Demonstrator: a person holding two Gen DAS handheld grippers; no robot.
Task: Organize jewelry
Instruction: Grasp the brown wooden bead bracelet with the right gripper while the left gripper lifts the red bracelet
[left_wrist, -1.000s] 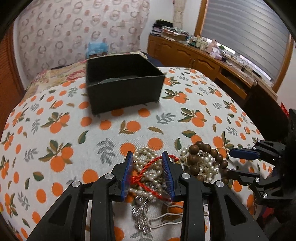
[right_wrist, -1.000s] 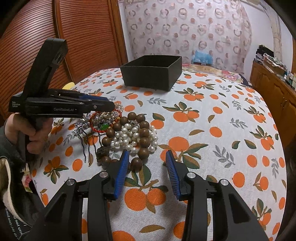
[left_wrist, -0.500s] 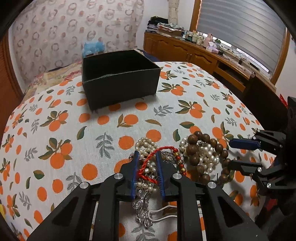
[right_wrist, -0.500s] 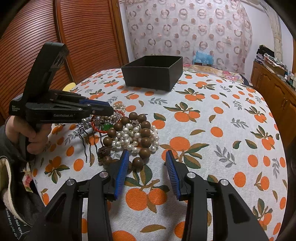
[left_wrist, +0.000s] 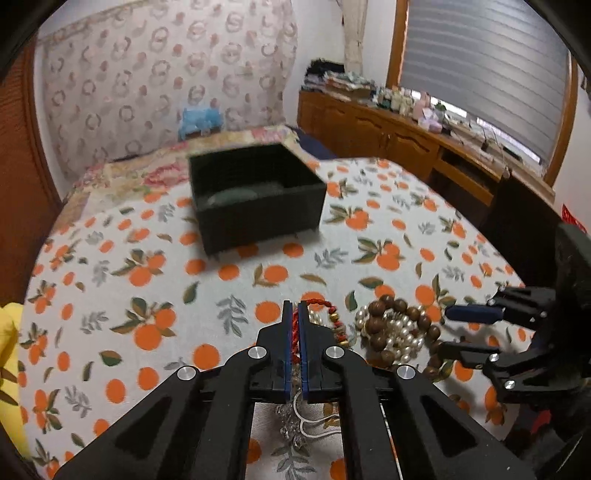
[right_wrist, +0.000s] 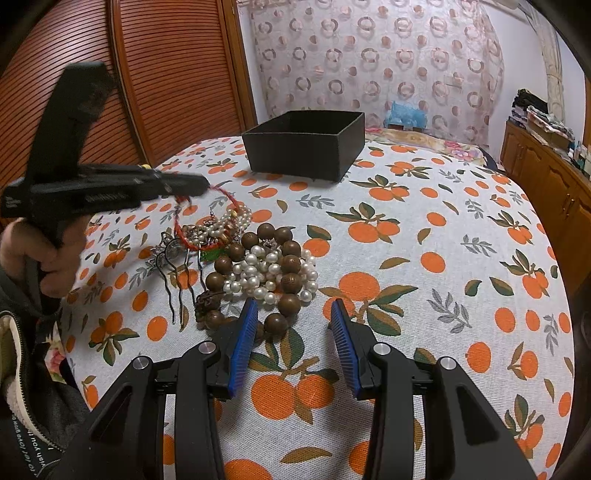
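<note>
A heap of jewelry lies on the orange-print cloth (right_wrist: 424, 229): a big wooden bead bracelet (right_wrist: 290, 282) (left_wrist: 380, 321), pearl strands (right_wrist: 258, 273) (left_wrist: 402, 332), a silver hair comb (right_wrist: 173, 254) and a red cord bracelet (right_wrist: 231, 195) (left_wrist: 294, 332). My left gripper (left_wrist: 294, 314) (right_wrist: 205, 184) is shut on the red cord, and its loop hangs lifted from the heap. My right gripper (right_wrist: 293, 304) (left_wrist: 448, 330) stands open just in front of the wooden beads, holding nothing. An open black box (left_wrist: 258, 218) (right_wrist: 295, 155) sits farther back on the cloth.
A person's hand (right_wrist: 44, 254) holds the left gripper's handle at the cloth's left edge. Slatted wooden doors (right_wrist: 166, 74) stand behind it. A low wooden cabinet (left_wrist: 406, 144) runs along the right wall. Something yellow (left_wrist: 7, 350) lies at the left edge.
The left jaws closed from around the red cord onto it and rose a little, pulling the loop up off the heap. The right gripper stayed still.
</note>
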